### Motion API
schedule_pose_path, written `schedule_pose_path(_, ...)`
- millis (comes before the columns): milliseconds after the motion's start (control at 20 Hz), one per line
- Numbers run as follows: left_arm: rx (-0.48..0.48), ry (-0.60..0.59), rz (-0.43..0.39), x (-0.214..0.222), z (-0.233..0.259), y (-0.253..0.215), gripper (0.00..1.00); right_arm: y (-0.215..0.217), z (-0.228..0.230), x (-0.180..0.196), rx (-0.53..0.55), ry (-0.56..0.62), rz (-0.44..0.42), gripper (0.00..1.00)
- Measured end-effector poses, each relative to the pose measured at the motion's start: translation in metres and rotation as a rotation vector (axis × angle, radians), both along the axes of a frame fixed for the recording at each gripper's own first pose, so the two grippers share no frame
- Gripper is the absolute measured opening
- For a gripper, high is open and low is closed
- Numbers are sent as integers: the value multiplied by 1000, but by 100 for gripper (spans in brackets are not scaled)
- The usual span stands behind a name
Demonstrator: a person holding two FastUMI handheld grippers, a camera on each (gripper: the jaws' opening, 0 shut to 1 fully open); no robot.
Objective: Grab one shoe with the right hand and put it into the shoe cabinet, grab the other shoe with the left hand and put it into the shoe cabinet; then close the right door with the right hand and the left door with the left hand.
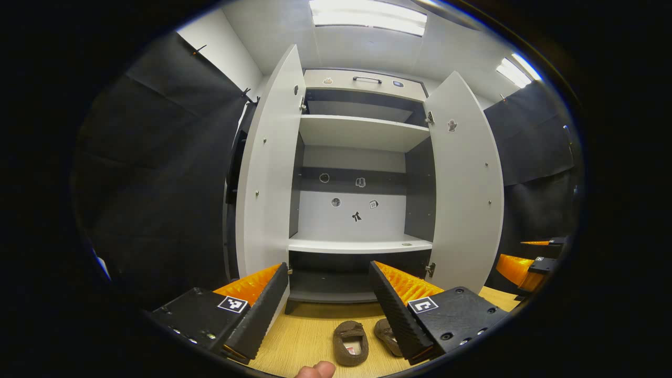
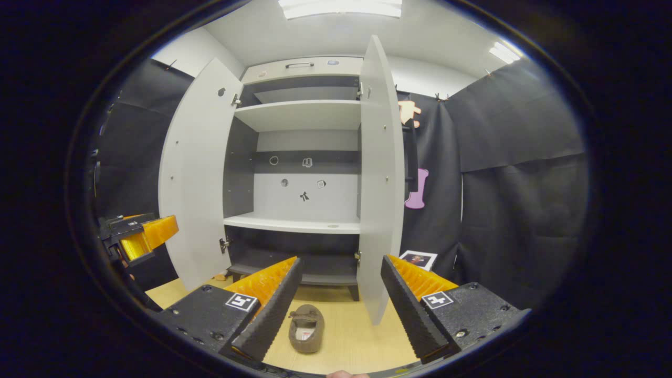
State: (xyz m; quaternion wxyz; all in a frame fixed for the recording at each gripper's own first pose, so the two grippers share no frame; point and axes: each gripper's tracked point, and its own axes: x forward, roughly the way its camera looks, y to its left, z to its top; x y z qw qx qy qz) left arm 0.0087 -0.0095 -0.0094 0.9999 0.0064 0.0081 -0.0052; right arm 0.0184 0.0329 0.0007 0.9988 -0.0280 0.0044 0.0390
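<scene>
Two small brown slip-on shoes lie side by side on the wooden floor before the cabinet: one shoe point(image 1: 350, 342) in full view, the second shoe point(image 1: 386, 335) half hidden behind a finger. My left gripper point(image 1: 328, 310) hovers open above them, nothing between its fingers. In the right gripper view one brown shoe point(image 2: 306, 328) lies on the floor below my right gripper point(image 2: 338, 310), which is open and holds nothing. The white shoe cabinet point(image 1: 362, 134) stands with left door point(image 1: 268, 173) and right door point(image 1: 467, 184) swung wide. The right gripper point(image 1: 530, 265) also shows at the left view's right edge.
The cabinet's shelves point(image 2: 296, 223) are bare, with small stickers on the back panel. Black cloth walls close in both sides. A small framed picture point(image 2: 418, 259) lies on the floor right of the cabinet. A fingertip point(image 1: 316, 370) shows at the bottom edge.
</scene>
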Motion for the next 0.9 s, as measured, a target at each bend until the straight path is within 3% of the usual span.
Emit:
schedule_pose_path(200,3,-5,4,-2,3,1,95,14,-7,10,-26,32,41,99)
schedule_pose_path(250,4,-7,7,-3,4,2,95,20,-10,13,-36,43,57,95)
schedule_pose_path(400,-5,-12,12,-4,7,3,95,39,-25,25,-63,84,110,99)
schedule_pose_path(500,-2,-14,12,-4,8,5,95,53,-39,34,-66,118,145,95)
schedule_pose_path(550,2,-18,15,-6,9,6,95,60,-48,40,-70,136,159,99)
schedule_pose_path(700,3,-19,22,-7,10,7,95,79,-83,55,-104,206,215,95)
schedule_pose_path(750,2,-17,24,-8,9,8,95,84,-99,60,-116,239,230,99)
schedule_pose_path(900,8,-17,39,-9,9,15,95,96,-151,68,-132,368,269,99)
